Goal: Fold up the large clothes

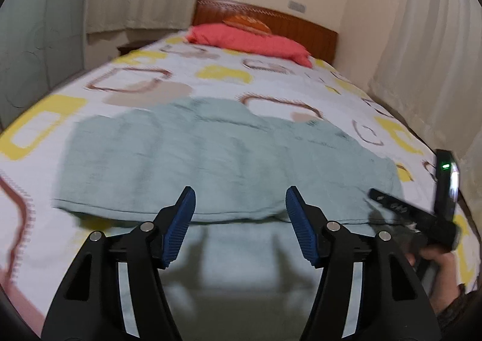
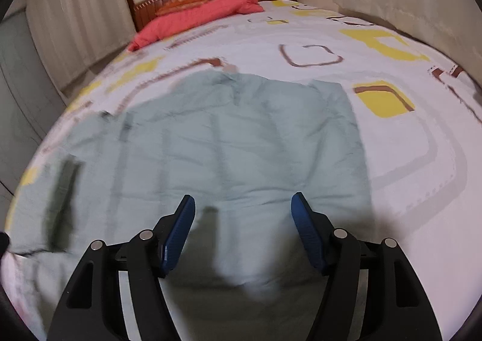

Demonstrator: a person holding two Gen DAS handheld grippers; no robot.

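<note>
While your left gripper (image 1: 238, 205) hangs with its blue pads spread apart and nothing between them, your right gripper (image 2: 242, 208) is just as wide and empty. Both sit above the near hem of the pale green shirt (image 1: 211, 154), which lies spread flat on the bed (image 1: 271, 82), collar toward the red pillow (image 1: 250, 41) and wooden headboard (image 1: 301, 28).
</note>
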